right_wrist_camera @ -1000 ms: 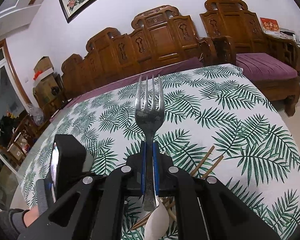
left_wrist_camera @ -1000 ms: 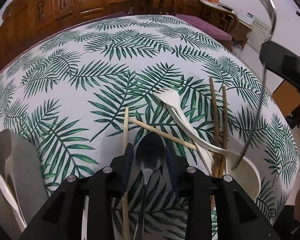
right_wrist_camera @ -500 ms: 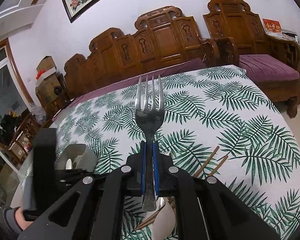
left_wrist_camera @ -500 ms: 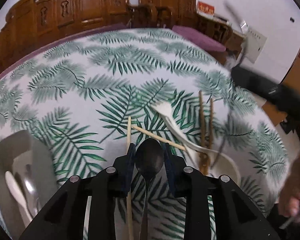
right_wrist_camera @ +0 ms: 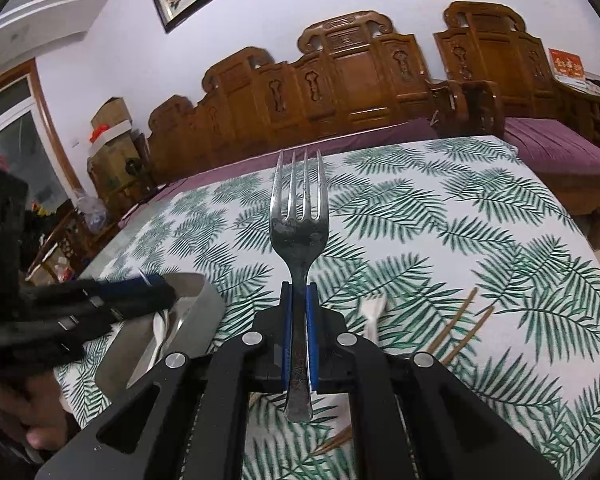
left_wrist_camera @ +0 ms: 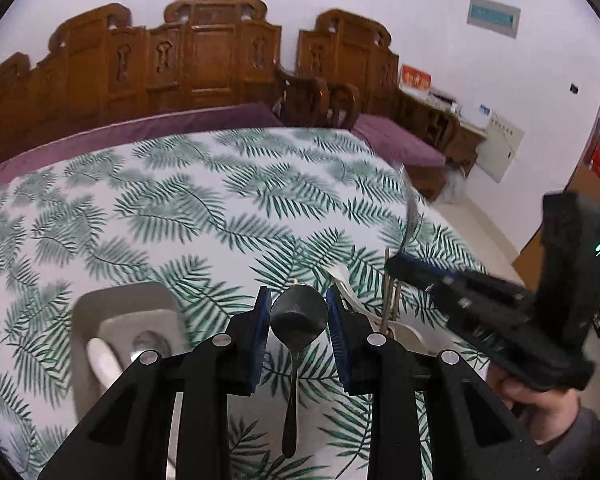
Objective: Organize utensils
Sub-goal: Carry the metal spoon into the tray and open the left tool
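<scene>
At far left in the left wrist view we see the grey tray [left_wrist_camera: 100, 304] on the leaf-print bench [left_wrist_camera: 188, 216], holding a white utensil and a metal one. Next, our left hand-held gripper [left_wrist_camera: 299, 316] clamps a dark spoon [left_wrist_camera: 298, 316] by the bowl's edges, bowl forward, handle hanging back toward us, clear of the bench. To its right lie a white plastic fork [left_wrist_camera: 340, 276] and brown chopsticks [left_wrist_camera: 392, 300]. Our right hand-held gripper [right_wrist_camera: 300, 308] is closed on a metal fork [right_wrist_camera: 299, 224], tines pointing away toward the wooden sofa [right_wrist_camera: 340, 80]. The far half of the bench lies open.
</scene>
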`<state>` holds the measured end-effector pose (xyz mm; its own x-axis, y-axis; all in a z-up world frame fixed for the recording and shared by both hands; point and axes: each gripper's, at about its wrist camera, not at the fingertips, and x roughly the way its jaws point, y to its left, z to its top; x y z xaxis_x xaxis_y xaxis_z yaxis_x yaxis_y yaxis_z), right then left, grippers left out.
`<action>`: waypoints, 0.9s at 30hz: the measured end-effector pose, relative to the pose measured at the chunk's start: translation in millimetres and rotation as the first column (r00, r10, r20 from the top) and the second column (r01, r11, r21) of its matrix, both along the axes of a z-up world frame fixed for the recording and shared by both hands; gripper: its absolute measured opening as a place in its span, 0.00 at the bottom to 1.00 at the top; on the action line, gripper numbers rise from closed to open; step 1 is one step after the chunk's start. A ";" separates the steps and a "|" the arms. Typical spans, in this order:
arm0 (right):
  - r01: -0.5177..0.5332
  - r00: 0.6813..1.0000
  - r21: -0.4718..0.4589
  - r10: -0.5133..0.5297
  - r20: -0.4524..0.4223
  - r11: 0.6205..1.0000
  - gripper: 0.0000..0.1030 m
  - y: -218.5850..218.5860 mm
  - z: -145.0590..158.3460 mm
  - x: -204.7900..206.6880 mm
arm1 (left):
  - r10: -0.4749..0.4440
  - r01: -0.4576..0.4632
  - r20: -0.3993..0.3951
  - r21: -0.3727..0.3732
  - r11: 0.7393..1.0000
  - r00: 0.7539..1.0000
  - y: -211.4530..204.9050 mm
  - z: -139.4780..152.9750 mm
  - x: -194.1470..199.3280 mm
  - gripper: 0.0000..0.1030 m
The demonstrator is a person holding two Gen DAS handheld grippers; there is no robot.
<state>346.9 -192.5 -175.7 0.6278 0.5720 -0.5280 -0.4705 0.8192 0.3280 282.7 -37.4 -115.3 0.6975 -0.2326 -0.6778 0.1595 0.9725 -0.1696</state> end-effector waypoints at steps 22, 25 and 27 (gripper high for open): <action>-0.097 0.995 -0.076 0.095 -0.024 0.992 0.08 55.1 -17.1 -5.0 | 0.187 -0.184 0.023 -0.076 0.980 0.982 106.2 -11.8 -22.6 0.25; -0.110 0.994 -0.080 0.108 -0.026 0.991 0.08 61.8 -19.3 -4.7 | 0.201 -0.201 -0.021 -0.040 0.979 0.979 110.6 -29.4 -17.5 0.25; -0.121 0.993 -0.082 0.119 -0.026 0.989 0.08 66.3 -20.3 -5.7 | 0.206 -0.206 -0.049 -0.008 0.978 0.977 110.8 -41.5 -13.6 0.25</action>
